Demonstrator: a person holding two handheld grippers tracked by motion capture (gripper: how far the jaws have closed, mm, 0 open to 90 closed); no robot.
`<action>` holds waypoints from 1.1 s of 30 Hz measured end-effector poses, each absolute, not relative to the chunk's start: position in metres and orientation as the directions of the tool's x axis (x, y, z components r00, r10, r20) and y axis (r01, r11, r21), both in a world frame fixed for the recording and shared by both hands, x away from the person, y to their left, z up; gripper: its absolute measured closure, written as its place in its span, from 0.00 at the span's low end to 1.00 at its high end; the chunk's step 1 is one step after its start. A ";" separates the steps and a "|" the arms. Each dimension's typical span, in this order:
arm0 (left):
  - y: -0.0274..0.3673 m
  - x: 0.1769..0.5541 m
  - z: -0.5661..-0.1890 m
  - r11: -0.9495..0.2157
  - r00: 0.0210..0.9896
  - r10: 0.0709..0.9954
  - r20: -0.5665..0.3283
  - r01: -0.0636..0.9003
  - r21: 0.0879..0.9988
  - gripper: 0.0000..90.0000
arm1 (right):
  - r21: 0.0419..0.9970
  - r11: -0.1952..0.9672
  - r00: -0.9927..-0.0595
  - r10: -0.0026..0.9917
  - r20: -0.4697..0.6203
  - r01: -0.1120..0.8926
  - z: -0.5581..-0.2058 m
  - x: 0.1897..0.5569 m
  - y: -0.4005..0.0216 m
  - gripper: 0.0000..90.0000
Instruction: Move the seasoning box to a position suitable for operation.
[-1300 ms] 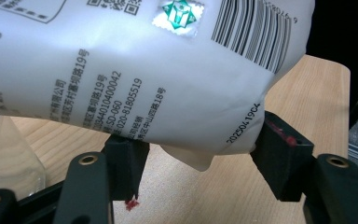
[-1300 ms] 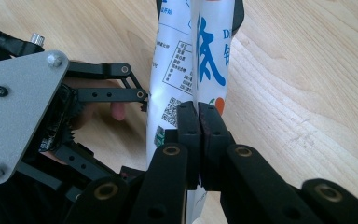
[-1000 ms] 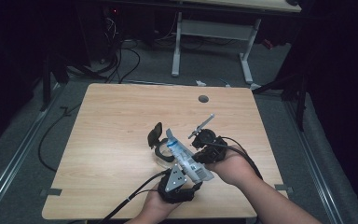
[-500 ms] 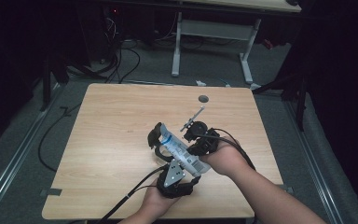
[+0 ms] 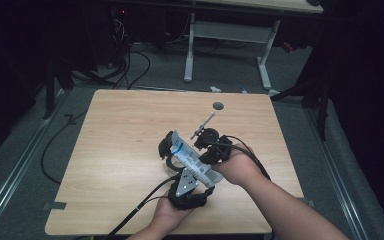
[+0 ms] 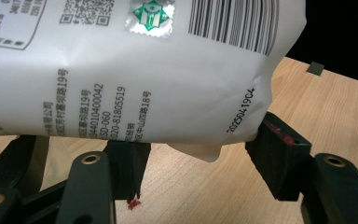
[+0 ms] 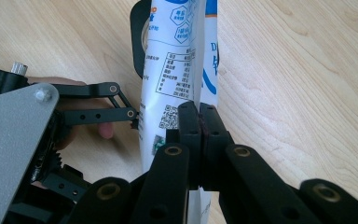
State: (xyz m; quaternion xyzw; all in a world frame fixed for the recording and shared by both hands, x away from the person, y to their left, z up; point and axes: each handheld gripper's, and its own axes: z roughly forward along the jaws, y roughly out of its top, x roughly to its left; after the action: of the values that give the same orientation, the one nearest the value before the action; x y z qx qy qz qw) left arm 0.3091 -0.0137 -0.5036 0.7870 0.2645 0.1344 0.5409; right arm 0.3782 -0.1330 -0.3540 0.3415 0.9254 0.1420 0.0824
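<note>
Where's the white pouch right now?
In the high view the white pouch is held above the table's near middle, its edge pinched in the right gripper, beside the left gripper.

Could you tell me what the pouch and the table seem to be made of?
The pouch looks like thin white plastic film, smooth and slightly glossy: it creases softly and carries printed text and a barcode. The table looks like pale wood or wood-look laminate, matt, with visible grain.

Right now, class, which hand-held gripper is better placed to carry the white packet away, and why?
The right hand-held gripper. Its jaws are shut on the edge of the white packet, pinching it flat. The left hand-held gripper stands wide around the packet's body, so it looks less secure for carrying.
</note>
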 end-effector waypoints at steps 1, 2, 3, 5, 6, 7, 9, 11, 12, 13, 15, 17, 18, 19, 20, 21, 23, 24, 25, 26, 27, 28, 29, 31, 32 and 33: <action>-0.014 0.309 -0.504 -0.274 0.823 0.563 -0.076 0.272 0.923 0.46 | 0.321 0.730 -0.757 0.651 -0.059 0.603 -0.354 0.379 -0.133 1.00; -0.014 0.310 -0.504 -0.274 0.823 0.564 -0.076 0.272 0.923 0.46 | 0.321 0.730 -0.757 0.651 -0.060 0.603 -0.355 0.379 -0.132 1.00; -0.014 0.310 -0.504 -0.273 0.822 0.564 -0.076 0.272 0.923 0.46 | 0.322 0.732 -0.758 0.649 -0.061 0.600 -0.355 0.379 -0.132 1.00; -0.013 0.310 -0.504 -0.269 0.822 0.564 -0.081 0.276 0.923 0.46 | 0.320 0.730 -0.756 0.652 -0.062 0.603 -0.354 0.380 -0.131 1.00; -0.013 0.310 -0.503 -0.268 0.821 0.565 -0.081 0.276 0.923 0.46 | 0.319 0.732 -0.756 0.651 -0.065 0.602 -0.354 0.380 -0.131 1.00; -0.014 0.310 -0.503 -0.266 0.820 0.566 -0.083 0.277 0.923 0.46 | 0.320 0.735 -0.760 0.647 -0.066 0.598 -0.354 0.381 -0.131 1.00; -0.014 0.310 -0.503 -0.264 0.821 0.564 -0.085 0.277 0.924 0.45 | 0.317 0.736 -0.759 0.647 -0.070 0.598 -0.354 0.381 -0.130 1.00; -0.015 0.309 -0.503 -0.261 0.821 0.565 -0.085 0.275 0.925 0.45 | 0.314 0.737 -0.759 0.647 -0.073 0.599 -0.353 0.381 -0.129 1.00; -0.015 0.309 -0.503 -0.260 0.822 0.563 -0.086 0.275 0.926 0.45 | 0.313 0.740 -0.762 0.644 -0.075 0.595 -0.353 0.381 -0.129 1.00; -0.015 0.309 -0.503 -0.259 0.822 0.562 -0.086 0.274 0.926 0.45 | 0.315 0.741 -0.763 0.642 -0.075 0.593 -0.353 0.381 -0.128 1.00; -0.016 0.309 -0.502 -0.257 0.822 0.563 -0.084 0.270 0.928 0.45 | 0.313 0.742 -0.763 0.642 -0.078 0.593 -0.352 0.381 -0.128 1.00; -0.016 0.309 -0.502 -0.253 0.821 0.565 -0.081 0.266 0.930 0.45 | 0.313 0.741 -0.761 0.644 -0.080 0.594 -0.350 0.380 -0.127 1.00; -0.016 0.309 -0.501 -0.254 0.821 0.564 -0.081 0.266 0.930 0.45 | 0.316 0.742 -0.763 0.641 -0.080 0.591 -0.350 0.380 -0.127 1.00; -0.016 0.309 -0.501 -0.255 0.821 0.565 -0.081 0.267 0.929 0.45 | 0.318 0.743 -0.764 0.640 -0.079 0.589 -0.350 0.380 -0.127 1.00; -0.016 0.309 -0.500 -0.255 0.821 0.565 -0.080 0.266 0.930 0.45 | 0.317 0.742 -0.762 0.642 -0.081 0.591 -0.349 0.380 -0.126 1.00; -0.016 0.309 -0.500 -0.252 0.820 0.566 -0.081 0.266 0.930 0.45 | 0.317 0.742 -0.762 0.642 -0.083 0.590 -0.349 0.380 -0.126 1.00; -0.016 0.310 -0.499 -0.250 0.820 0.566 -0.083 0.267 0.931 0.45 | 0.319 0.737 -0.758 0.647 -0.081 0.596 -0.348 0.380 -0.125 1.00; -0.016 0.310 -0.498 -0.248 0.820 0.566 -0.084 0.267 0.931 0.45 | 0.319 0.743 -0.762 0.641 -0.086 0.589 -0.347 0.381 -0.125 1.00; -0.017 0.311 -0.498 -0.249 0.820 0.565 -0.085 0.268 0.931 0.45 | 0.320 0.743 -0.763 0.641 -0.087 0.588 -0.347 0.381 -0.125 1.00; -0.017 0.311 -0.497 -0.251 0.821 0.565 -0.084 0.268 0.930 0.45 | 0.319 0.742 -0.762 0.642 -0.087 0.589 -0.347 0.381 -0.125 1.00; -0.017 0.311 -0.497 -0.252 0.820 0.566 -0.082 0.267 0.930 0.45 | 0.321 0.743 -0.763 0.640 -0.087 0.587 -0.347 0.381 -0.125 1.00; -0.017 0.312 -0.498 -0.251 0.820 0.567 -0.082 0.267 0.931 0.45 | 0.323 0.742 -0.762 0.642 -0.088 0.587 -0.347 0.382 -0.125 1.00; -0.017 0.312 -0.498 -0.251 0.819 0.568 -0.083 0.268 0.930 0.45 | 0.322 0.742 -0.762 0.641 -0.087 0.588 -0.347 0.382 -0.125 1.00; -0.018 0.312 -0.498 -0.248 0.817 0.570 -0.085 0.271 0.930 0.46 | 0.320 0.741 -0.760 0.644 -0.088 0.590 -0.347 0.382 -0.124 1.00; -0.018 0.312 -0.498 -0.246 0.817 0.571 -0.088 0.272 0.930 0.46 | 0.322 0.745 -0.764 0.638 -0.091 0.584 -0.348 0.382 -0.123 1.00; -0.018 0.312 -0.497 -0.245 0.817 0.570 -0.091 0.274 0.930 0.46 | 0.321 0.748 -0.767 0.635 -0.091 0.581 -0.348 0.382 -0.123 1.00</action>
State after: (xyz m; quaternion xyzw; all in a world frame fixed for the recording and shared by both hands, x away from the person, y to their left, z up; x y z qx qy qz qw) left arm 0.3123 -0.0181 -0.4975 0.7776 0.2714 0.1341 0.5511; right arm 0.3825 -0.1225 -0.3479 0.3271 0.9297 0.1383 0.0977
